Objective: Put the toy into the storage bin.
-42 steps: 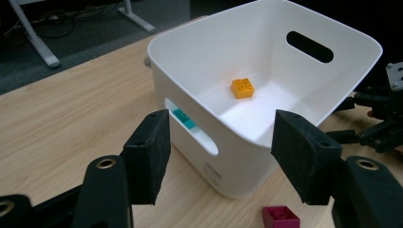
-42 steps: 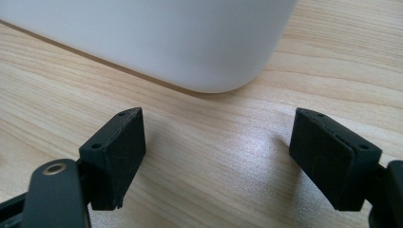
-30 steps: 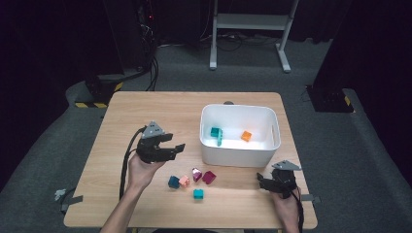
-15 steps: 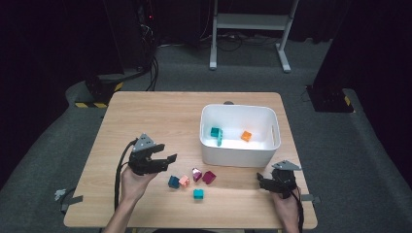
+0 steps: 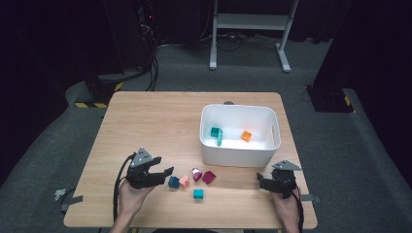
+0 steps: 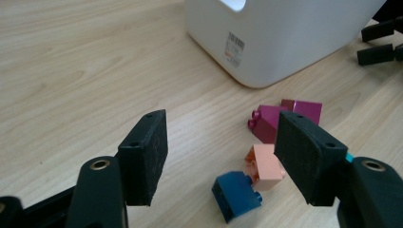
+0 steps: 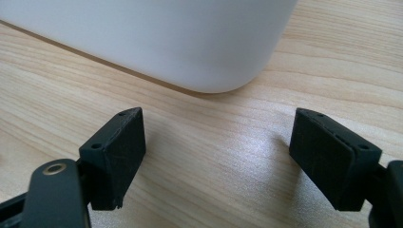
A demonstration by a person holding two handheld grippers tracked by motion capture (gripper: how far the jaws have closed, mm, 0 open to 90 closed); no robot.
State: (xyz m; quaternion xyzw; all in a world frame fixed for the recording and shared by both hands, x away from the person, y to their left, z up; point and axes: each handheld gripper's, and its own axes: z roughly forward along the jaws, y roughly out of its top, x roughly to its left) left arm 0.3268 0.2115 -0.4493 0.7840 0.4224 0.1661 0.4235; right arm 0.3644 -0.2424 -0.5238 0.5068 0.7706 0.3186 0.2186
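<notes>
Several loose bricks lie on the wooden table [image 5: 145, 121] in front of a white bin [image 5: 240, 156]: a blue brick [image 5: 173, 182], a peach brick [image 5: 184, 181], two magenta bricks [image 5: 196, 174] and a teal brick [image 5: 198, 194]. My left gripper [image 5: 163, 175] is low over the table just left of the blue brick, open and holding nothing. In the left gripper view [image 6: 223, 137] the blue brick [image 6: 236, 194] and peach brick [image 6: 265, 165] lie ahead between the jaws, untouched. My right gripper [image 5: 262, 182] rests open at the front right, facing the bin's corner [image 7: 166, 38].
Inside the bin lie a teal brick [image 5: 216, 134] and an orange brick [image 5: 247, 136]. The bin's wall [image 6: 285, 42] stands close behind the loose bricks. Bare table stretches to the left and far side. A metal stand [image 5: 250, 29] is on the floor beyond.
My left gripper has come down and toward the table's front edge, ending low beside the blue brick. The right gripper has stayed put.
</notes>
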